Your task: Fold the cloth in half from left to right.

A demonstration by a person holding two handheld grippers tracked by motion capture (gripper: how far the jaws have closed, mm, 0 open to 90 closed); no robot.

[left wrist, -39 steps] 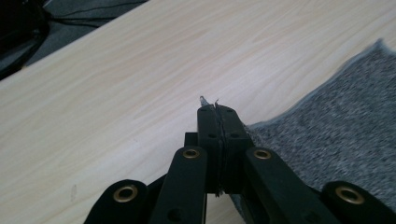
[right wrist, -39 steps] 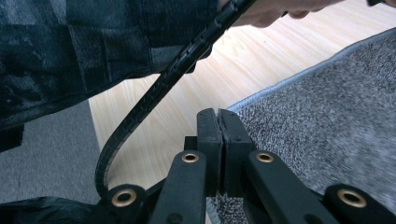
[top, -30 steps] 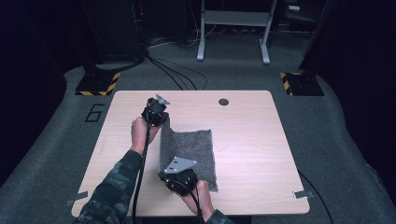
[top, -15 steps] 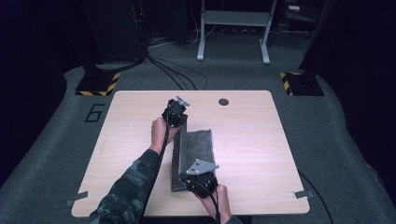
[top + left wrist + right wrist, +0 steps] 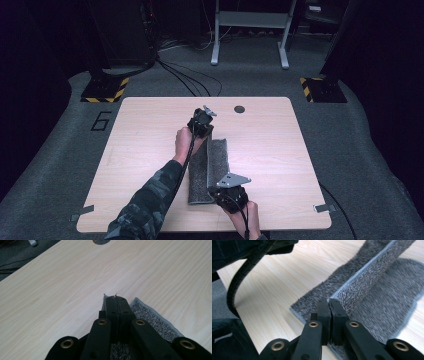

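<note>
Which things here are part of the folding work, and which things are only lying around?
Part of the work:
- grey cloth, half folded over on the table
- left gripper, shut on the cloth's far corner
- right gripper, shut on the cloth's near corner

Only lying around:
- cables on the floor
- grey stand behind the table
- striped floor blocks
</note>
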